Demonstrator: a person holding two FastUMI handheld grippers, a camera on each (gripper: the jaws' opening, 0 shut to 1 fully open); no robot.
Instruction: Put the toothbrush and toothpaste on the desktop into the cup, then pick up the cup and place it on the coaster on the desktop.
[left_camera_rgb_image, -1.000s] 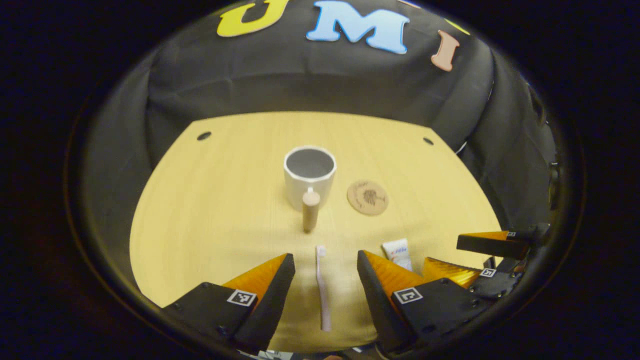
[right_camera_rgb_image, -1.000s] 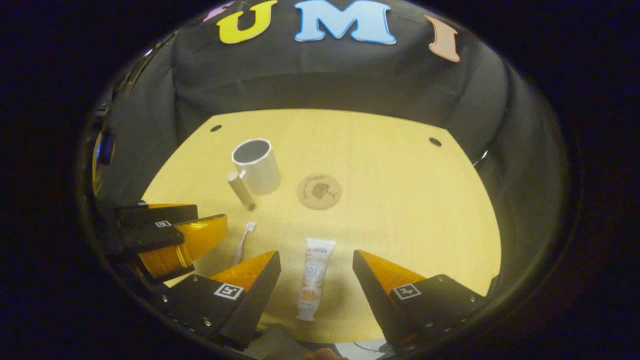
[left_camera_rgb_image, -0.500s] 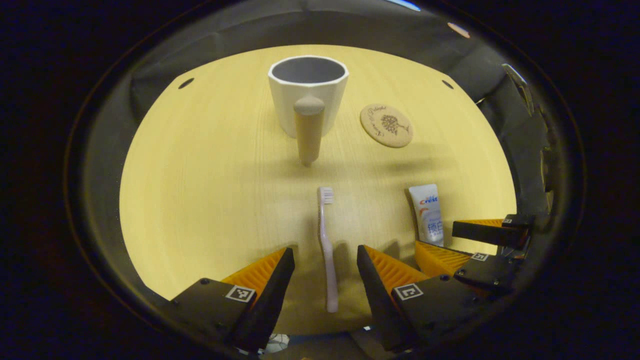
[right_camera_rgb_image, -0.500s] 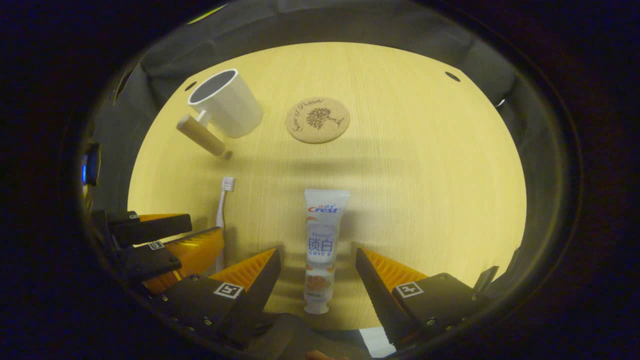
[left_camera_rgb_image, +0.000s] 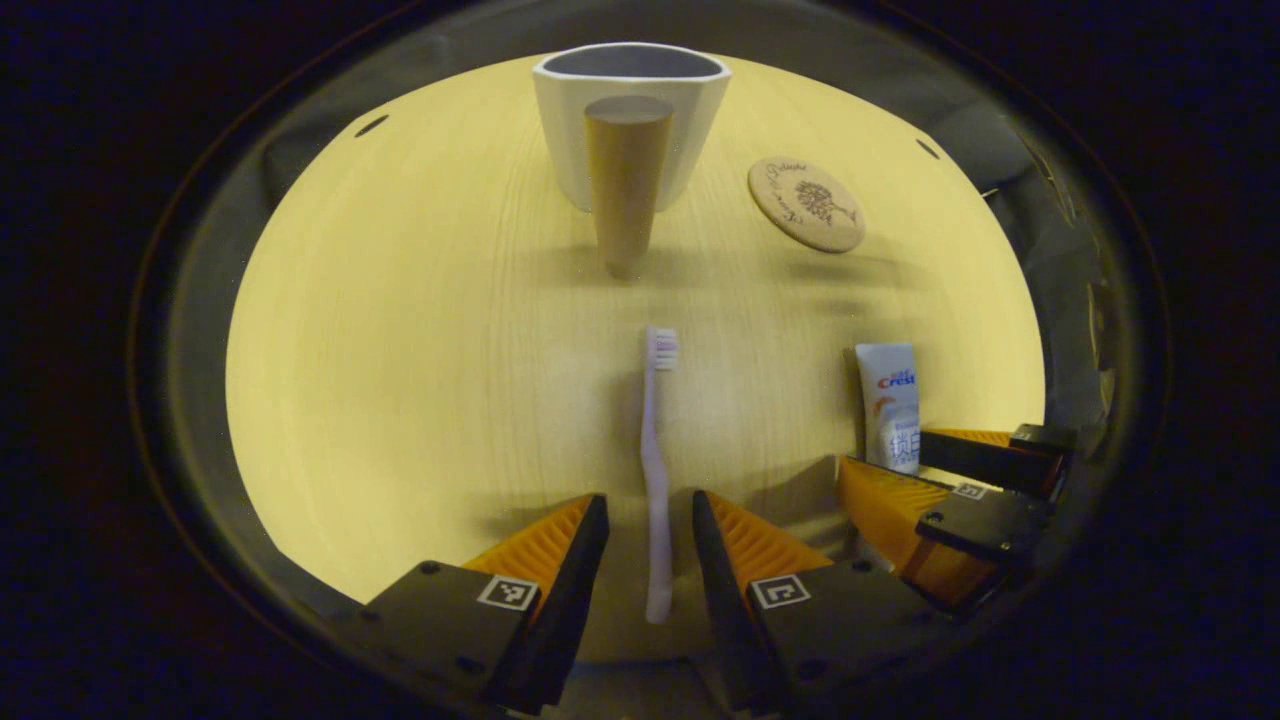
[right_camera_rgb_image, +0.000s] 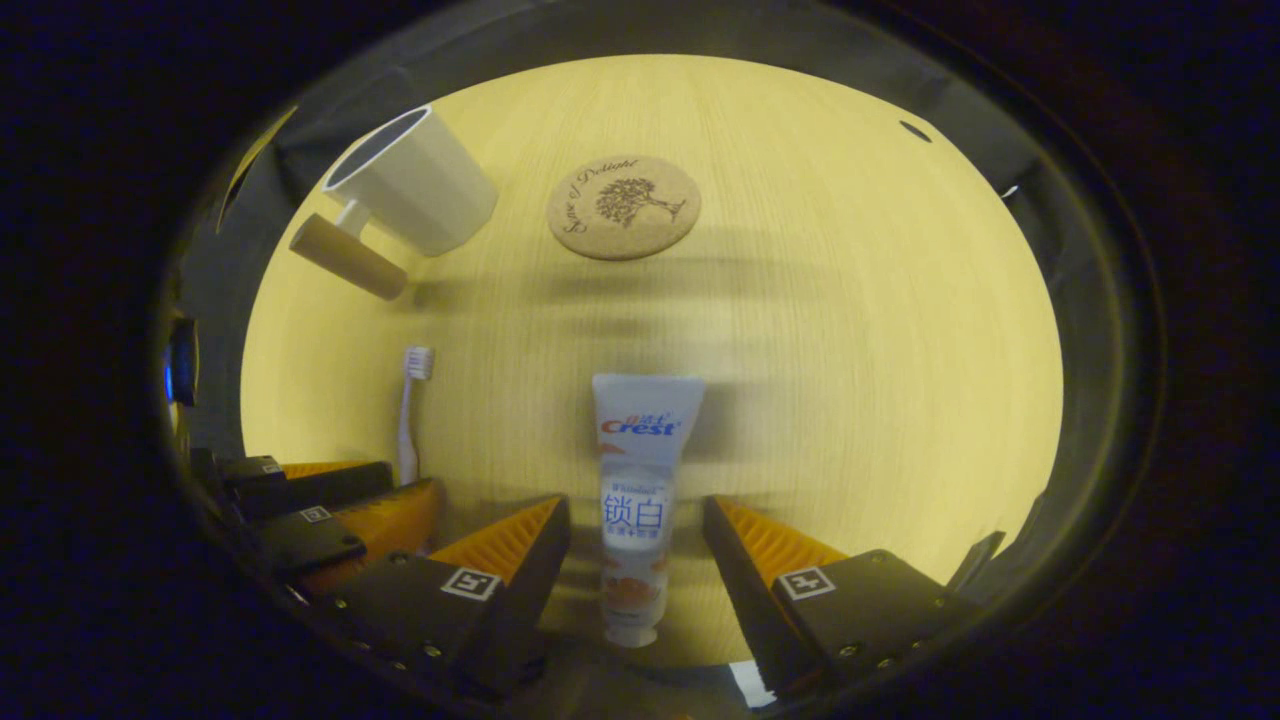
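A pale pink toothbrush (left_camera_rgb_image: 655, 450) lies flat on the wooden table, head pointing toward the cup. My left gripper (left_camera_rgb_image: 649, 498) is low over it and open, its fingers on either side of the handle with small gaps. The toothpaste tube (right_camera_rgb_image: 640, 480) lies flat between the fingers of my right gripper (right_camera_rgb_image: 636, 503), which is open and not touching it. A white cup (left_camera_rgb_image: 630, 110) with a wooden handle (left_camera_rgb_image: 625, 180) stands upright at the back. The round cork coaster (left_camera_rgb_image: 806, 204) lies to its right. In the right gripper view, the cup (right_camera_rgb_image: 410, 180) is far left and the coaster (right_camera_rgb_image: 624, 207) is ahead.
The two grippers sit side by side near the table's front edge: the right gripper (left_camera_rgb_image: 885, 452) shows at the lower right of the left gripper view, the left gripper (right_camera_rgb_image: 410, 478) at the lower left of the right gripper view. Bare tabletop (right_camera_rgb_image: 850, 350) spreads right of the coaster.
Both grippers have come down and forward toward the table. The left gripper's fingers have narrowed around the toothbrush handle. Toothbrush, toothpaste, cup and coaster have not moved.
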